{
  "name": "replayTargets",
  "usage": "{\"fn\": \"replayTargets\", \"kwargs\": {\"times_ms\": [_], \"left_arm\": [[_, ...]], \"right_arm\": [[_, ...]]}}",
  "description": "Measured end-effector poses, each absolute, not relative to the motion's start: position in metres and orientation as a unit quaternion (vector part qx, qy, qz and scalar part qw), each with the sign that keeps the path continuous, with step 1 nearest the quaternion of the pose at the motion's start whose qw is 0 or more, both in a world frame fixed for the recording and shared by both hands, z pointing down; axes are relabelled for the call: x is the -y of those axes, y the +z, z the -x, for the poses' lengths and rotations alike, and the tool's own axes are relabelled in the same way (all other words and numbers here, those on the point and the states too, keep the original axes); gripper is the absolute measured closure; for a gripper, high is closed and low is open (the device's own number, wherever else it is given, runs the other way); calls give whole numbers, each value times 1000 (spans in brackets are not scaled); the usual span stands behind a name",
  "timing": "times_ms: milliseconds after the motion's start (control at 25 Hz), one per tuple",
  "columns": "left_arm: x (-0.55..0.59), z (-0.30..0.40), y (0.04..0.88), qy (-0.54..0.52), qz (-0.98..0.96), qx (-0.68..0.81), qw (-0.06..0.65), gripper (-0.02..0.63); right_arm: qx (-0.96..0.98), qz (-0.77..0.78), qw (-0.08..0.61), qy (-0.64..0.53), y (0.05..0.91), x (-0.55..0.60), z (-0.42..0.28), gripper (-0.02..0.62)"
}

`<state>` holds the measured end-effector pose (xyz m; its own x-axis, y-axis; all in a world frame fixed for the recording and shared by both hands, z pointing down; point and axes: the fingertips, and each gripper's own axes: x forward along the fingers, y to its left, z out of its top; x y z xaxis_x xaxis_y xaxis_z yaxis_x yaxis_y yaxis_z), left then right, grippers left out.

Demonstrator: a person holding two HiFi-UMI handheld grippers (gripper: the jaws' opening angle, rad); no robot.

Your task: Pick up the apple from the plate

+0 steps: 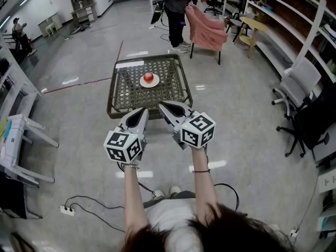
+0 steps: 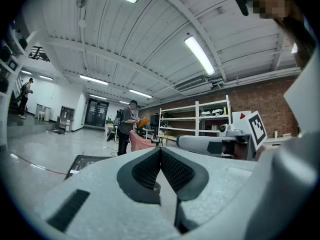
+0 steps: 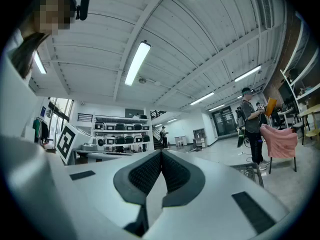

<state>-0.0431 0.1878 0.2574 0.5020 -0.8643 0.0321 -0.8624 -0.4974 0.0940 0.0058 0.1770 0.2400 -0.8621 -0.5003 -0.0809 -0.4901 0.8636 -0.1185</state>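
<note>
**Left tool [image 1: 139,114] and right tool [image 1: 167,108] closed on nothing**

Both pairs of jaws meet with nothing between them, level and side by side. Well ahead, the small red apple [image 1: 148,77] sits on a round white plate [image 1: 142,84] on the dark mesh surface [image 1: 126,96]. Arriving closed would likely knock the fruit rolling.
</note>
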Motion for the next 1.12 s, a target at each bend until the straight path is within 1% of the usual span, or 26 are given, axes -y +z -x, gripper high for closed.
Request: {"fn": "replayTargets", "kwargs": {"times_ms": [600,1120], "left_arm": [[-176,37,261,-14,-860,508,55,595],[-164,15,281,-17,-857,510,76,595]], "right_arm": [[-966,247,58,-56,246,-168,-16,586],[-965,249,42,-72,263,-149,-38,586]]}}
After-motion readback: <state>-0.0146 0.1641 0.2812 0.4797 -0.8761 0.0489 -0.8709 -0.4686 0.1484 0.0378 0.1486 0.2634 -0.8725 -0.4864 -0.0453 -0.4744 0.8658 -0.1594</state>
